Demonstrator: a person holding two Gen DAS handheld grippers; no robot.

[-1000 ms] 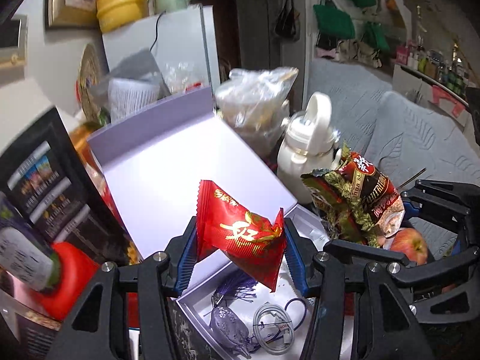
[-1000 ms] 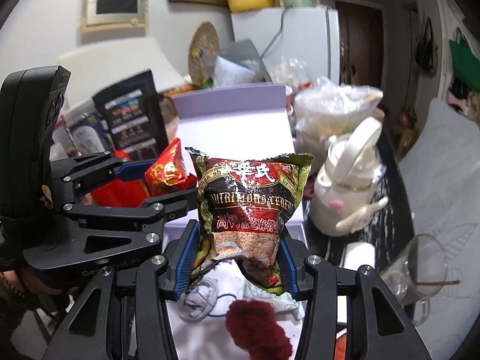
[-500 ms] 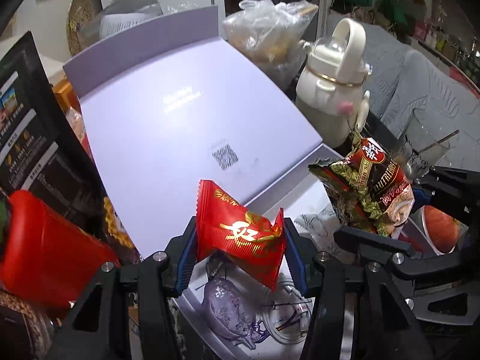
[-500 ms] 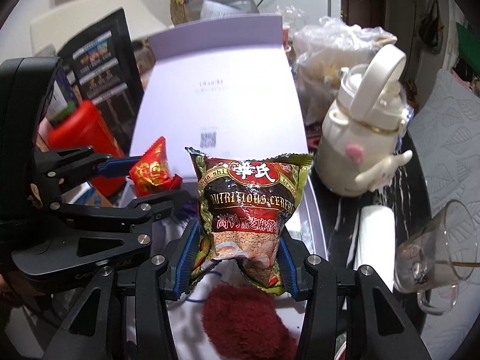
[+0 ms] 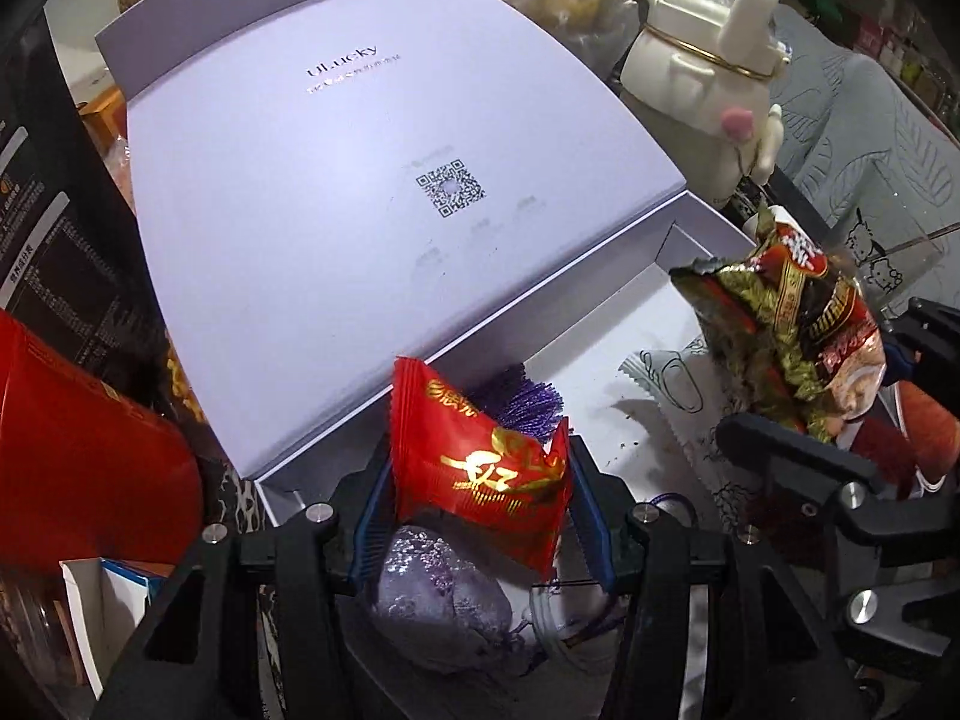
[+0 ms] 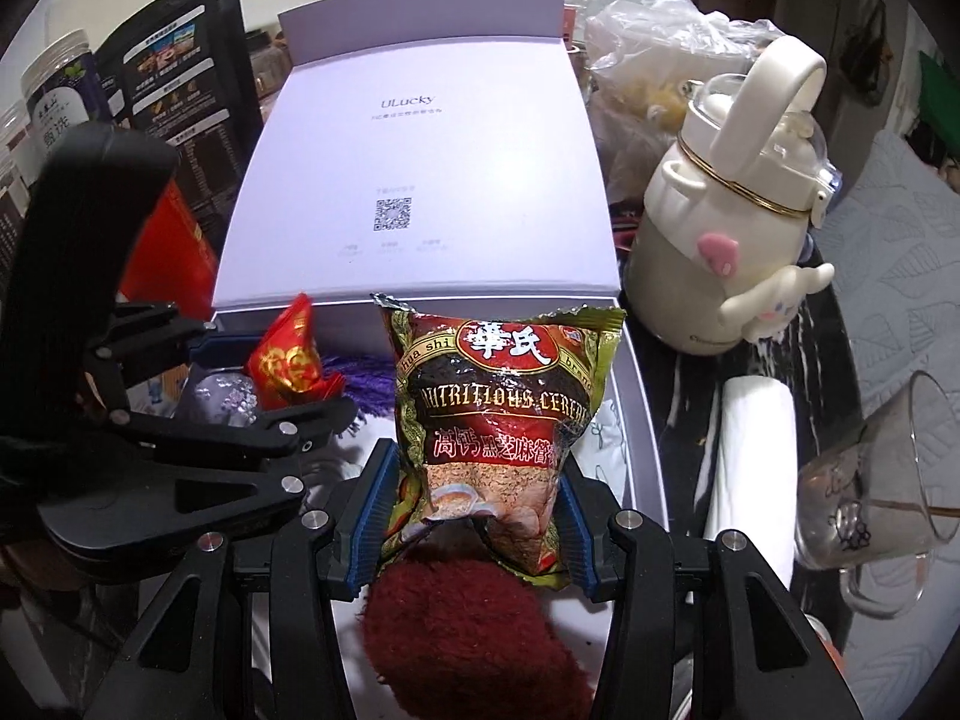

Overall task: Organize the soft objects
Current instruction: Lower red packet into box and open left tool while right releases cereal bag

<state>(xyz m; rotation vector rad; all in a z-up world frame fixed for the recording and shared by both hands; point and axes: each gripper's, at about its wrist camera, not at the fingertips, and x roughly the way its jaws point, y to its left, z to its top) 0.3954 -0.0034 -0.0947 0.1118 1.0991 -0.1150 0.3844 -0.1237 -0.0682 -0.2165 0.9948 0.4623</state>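
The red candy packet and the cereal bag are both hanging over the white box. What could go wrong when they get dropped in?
The red candy packet in the left gripper might land on the purple sachet and slide off. The cereal bag in the right gripper looks torn at the top, so it could spill crumbs into the white box. The two grippers hang close together and could bump.

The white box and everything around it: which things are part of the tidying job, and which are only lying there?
Part of the job:
- red snack packet, clamped in left gripper
- cereal packet, clamped in right gripper
- open white box
- purple pouch, dark red fluffy item, both inside

Only lying there:
- cream bottle
- glass mug
- plastic bag
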